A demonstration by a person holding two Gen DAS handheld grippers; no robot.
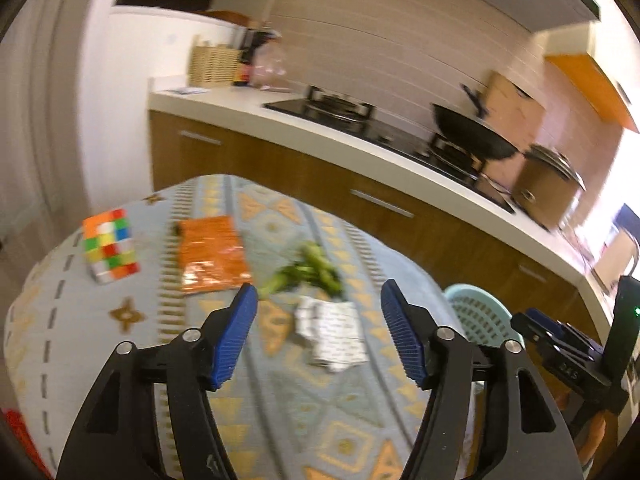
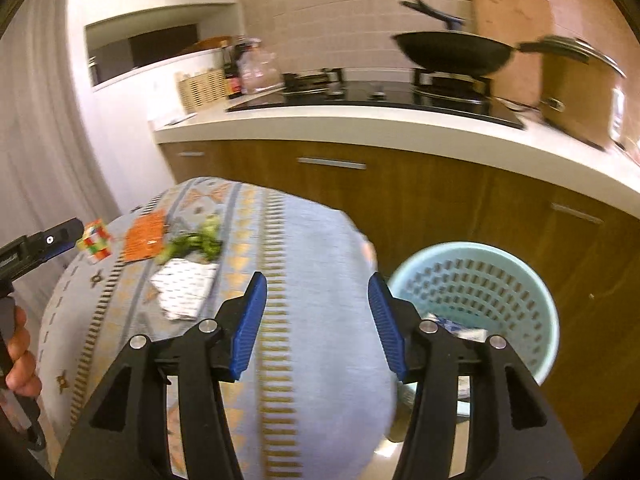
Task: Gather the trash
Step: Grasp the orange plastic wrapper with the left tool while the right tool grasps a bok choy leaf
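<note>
I have the table [image 1: 80,320] under both grippers, draped in a pale blue cloth with orange and gold patterning. Beyond the jaws in both wrist views runs the kitchen counter [image 2: 360,120] with wooden cabinet fronts, a black wok [image 2: 452,54] sitting on the hob. The light blue slotted basket [image 2: 500,280] stands on the floor off the table's edge, just past the outer finger of my right gripper [image 2: 316,324]; something pale lies in its bottom, too blurred for me to name.

My right gripper's jaws stand apart with only tablecloth showing between them. My left gripper [image 1: 320,332] is likewise spread, nothing pinched.

Ahead of the left jaws, framed in the gap between the blue pads, lies a crumpled white printed paper [image 1: 336,336]. Just beyond it sits a bunch of green vegetable scraps [image 1: 308,272], touching or nearly touching the paper; blur keeps me from telling which. Left of that, beyond the left finger, is a flat orange packet [image 1: 212,256]. Furthest left stands a colourful puzzle cube [image 1: 110,246], well apart from the jaws.
</note>
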